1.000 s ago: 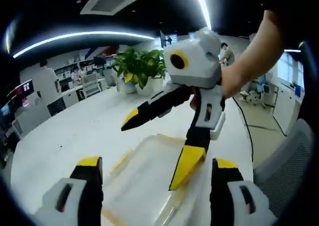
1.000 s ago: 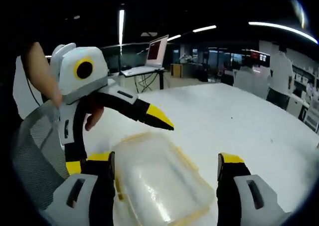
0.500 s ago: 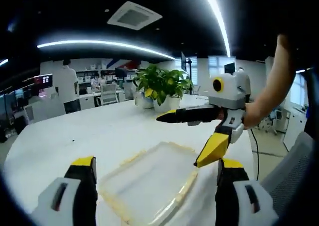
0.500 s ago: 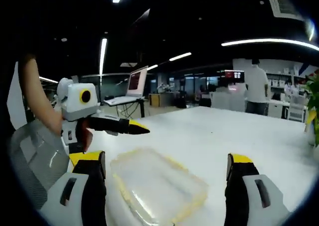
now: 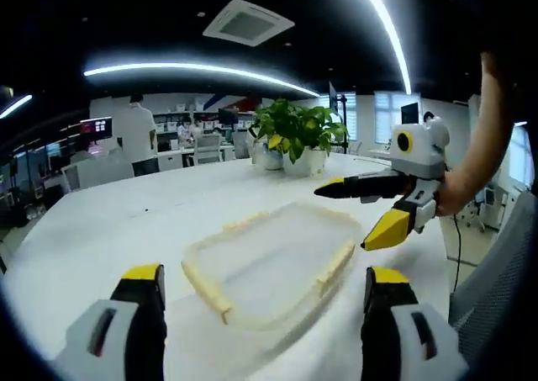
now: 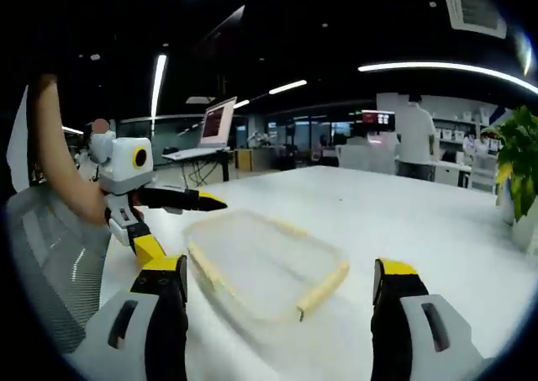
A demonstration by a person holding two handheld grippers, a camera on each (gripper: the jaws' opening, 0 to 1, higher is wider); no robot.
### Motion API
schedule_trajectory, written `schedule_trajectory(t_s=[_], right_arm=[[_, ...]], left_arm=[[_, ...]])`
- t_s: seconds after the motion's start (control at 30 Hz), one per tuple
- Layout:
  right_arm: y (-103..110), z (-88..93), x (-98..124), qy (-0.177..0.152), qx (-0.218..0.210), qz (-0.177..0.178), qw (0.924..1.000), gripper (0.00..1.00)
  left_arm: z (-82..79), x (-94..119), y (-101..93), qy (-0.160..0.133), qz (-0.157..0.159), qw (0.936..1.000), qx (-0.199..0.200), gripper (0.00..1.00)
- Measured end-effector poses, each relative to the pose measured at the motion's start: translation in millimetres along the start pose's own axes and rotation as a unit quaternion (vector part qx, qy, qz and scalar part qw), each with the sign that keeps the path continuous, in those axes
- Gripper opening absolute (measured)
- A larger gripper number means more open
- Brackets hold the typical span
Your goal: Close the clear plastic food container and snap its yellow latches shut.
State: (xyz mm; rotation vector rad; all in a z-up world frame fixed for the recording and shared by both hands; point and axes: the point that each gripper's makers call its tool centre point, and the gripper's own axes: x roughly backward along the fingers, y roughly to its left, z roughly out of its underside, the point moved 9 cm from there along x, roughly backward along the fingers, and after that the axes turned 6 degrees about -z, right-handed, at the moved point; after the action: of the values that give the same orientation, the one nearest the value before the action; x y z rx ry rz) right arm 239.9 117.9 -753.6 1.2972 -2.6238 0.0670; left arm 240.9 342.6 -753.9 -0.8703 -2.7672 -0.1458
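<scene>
Apparently the lid is already on: the clear plastic food container (image 5: 273, 267) lies flat on the white table (image 5: 126, 221), its cover seated across the top with no gap that I can make out. Pale yellow latches (image 5: 334, 266) run along its edges. In the left gripper view one lies along the side toward the right gripper and another along the near edge, and in the right gripper view one shows at the near corner (image 6: 323, 292). Whether each is fully snapped down is too soft to tell. They look folded against the rim rather than sticking out, so my judgement is that the task is near its end or done, with at most a check press left on any latch that has not clicked.

Neither gripper touches the box. The left gripper (image 5: 262, 314) hangs in front of it with its jaws spread wide and empty, the container seen between them. The right gripper (image 6: 281, 309) is likewise held back, jaws apart and holding nothing. From the left gripper view, the right gripper (image 5: 370, 209) hovers just beside the container's side, jaws parted, clear of the latch there. From the right gripper view, the left gripper (image 6: 181, 225) sits near the opposite side, also apart from it.

A potted plant (image 5: 298, 137) stands farther back on the table.
</scene>
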Motion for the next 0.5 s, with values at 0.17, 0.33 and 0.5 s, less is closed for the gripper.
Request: schedule_trajectory(t_s=[0.17, 0.33, 0.5], right_arm=[[1, 19.5, 0, 0.013, -0.01, 0.002, 0.9999, 0.83], [5, 25.0, -4, 0.036, 0.002, -0.008, 0.9993, 0.8], [2, 29.8, -7, 0.046, -0.001, -0.012, 0.9989, 0.79]], left_arm=[[15.7, -6, -1.0, 0.021, -0.002, 0.9997, 0.013, 0.92], [11.6, -9, -1.3, 0.011, -0.009, 0.9997, 0.017, 0.83], [23.9, -13, -0.3, 0.033, -0.022, 0.9991, 0.012, 0.82]])
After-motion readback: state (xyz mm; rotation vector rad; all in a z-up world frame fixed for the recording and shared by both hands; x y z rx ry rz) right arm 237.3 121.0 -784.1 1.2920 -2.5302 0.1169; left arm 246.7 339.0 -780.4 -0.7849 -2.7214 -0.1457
